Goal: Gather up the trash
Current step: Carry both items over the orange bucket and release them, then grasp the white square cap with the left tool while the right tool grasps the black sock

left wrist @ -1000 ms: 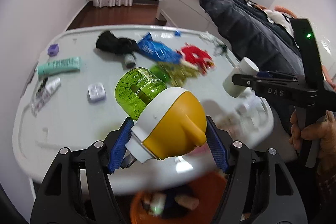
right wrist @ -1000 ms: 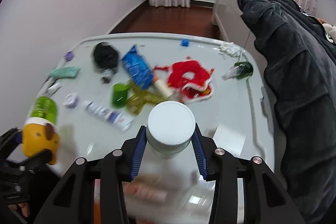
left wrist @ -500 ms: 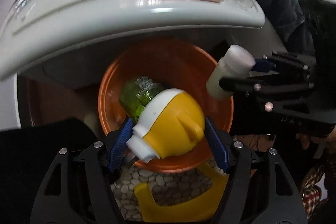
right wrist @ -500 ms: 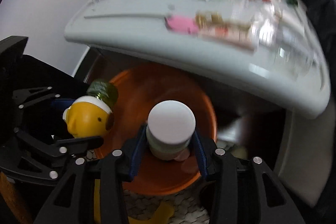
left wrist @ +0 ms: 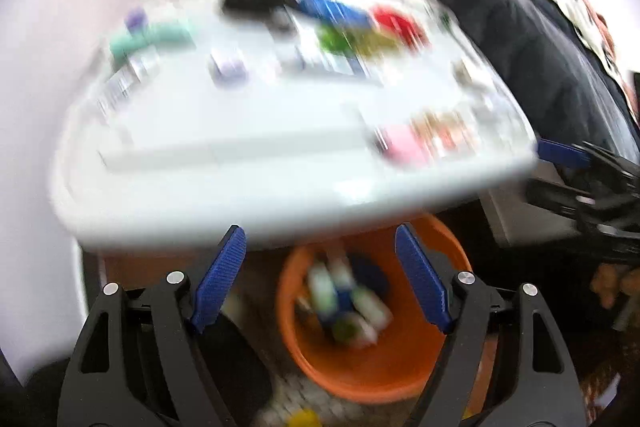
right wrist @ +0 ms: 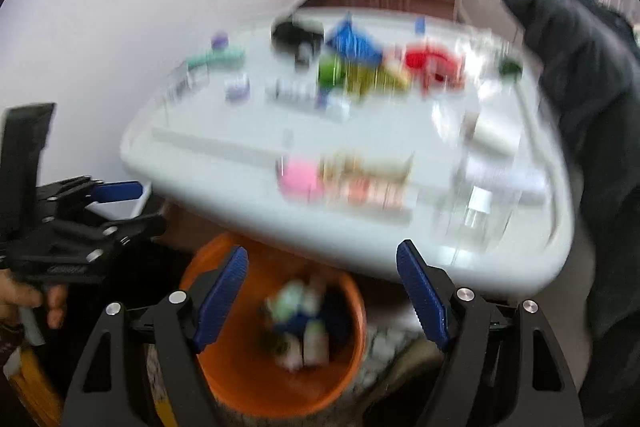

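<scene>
Both views are motion-blurred. An orange bin (left wrist: 360, 375) stands on the floor below the near edge of the white table (left wrist: 248, 187); it also shows in the right wrist view (right wrist: 248, 383). Several bottles lie inside the bin (left wrist: 344, 303). My left gripper (left wrist: 320, 279) is open and empty above the bin. My right gripper (right wrist: 322, 297) is open and empty above the bin too. Trash is scattered on the table: a pink packet (right wrist: 298, 177), a blue wrapper (right wrist: 352, 41), a red item (right wrist: 432, 61), a green cup (right wrist: 328, 71).
A dark quilt on a bed (left wrist: 520, 27) lies right of the table. A pale wall (right wrist: 140, 7) is at the left. A clear plastic bottle (right wrist: 476, 203) lies near the table's right front corner. Yellow object on the floor (left wrist: 304, 417).
Both grippers opened: the yellow-capped green bottle and the white-capped bottle dropped into the orange bin. Both cameras tilted back up toward the table.
</scene>
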Tool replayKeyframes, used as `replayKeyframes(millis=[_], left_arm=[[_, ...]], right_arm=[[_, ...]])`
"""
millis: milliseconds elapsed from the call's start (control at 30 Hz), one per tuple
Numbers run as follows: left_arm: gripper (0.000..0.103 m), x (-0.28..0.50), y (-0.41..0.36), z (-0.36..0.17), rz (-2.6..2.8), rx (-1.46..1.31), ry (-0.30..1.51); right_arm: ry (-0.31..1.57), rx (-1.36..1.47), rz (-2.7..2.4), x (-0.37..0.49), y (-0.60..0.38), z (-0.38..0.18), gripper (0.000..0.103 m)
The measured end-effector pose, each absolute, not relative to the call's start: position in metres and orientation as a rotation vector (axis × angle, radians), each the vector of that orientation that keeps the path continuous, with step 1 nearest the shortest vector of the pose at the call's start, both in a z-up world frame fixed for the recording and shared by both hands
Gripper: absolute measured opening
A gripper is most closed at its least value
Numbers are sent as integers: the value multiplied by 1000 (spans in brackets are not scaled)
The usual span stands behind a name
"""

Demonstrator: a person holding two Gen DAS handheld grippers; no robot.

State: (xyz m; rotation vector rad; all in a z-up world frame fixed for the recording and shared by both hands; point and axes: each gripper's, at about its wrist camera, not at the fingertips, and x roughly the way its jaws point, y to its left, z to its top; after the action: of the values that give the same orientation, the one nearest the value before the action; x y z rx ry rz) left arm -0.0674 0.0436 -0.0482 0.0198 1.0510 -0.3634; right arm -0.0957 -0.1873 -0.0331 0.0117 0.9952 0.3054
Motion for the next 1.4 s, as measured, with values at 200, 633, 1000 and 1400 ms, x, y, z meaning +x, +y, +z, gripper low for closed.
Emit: replayKeyframes(millis=[200, 633, 1000, 1400], left_arm=[[76, 23, 46, -47, -202, 52, 1005], [54, 103, 42, -107, -42, 95, 1072], [36, 71, 55, -61, -115, -16, 986], [36, 33, 54, -40, -261, -95, 904]], right_arm=[[784, 70, 257, -53, -202, 20, 85], [803, 122, 232, -42, -222, -6, 85], [837, 93, 257, -30, -209, -10, 85], [828, -241, 413, 129, -84, -9, 85]])
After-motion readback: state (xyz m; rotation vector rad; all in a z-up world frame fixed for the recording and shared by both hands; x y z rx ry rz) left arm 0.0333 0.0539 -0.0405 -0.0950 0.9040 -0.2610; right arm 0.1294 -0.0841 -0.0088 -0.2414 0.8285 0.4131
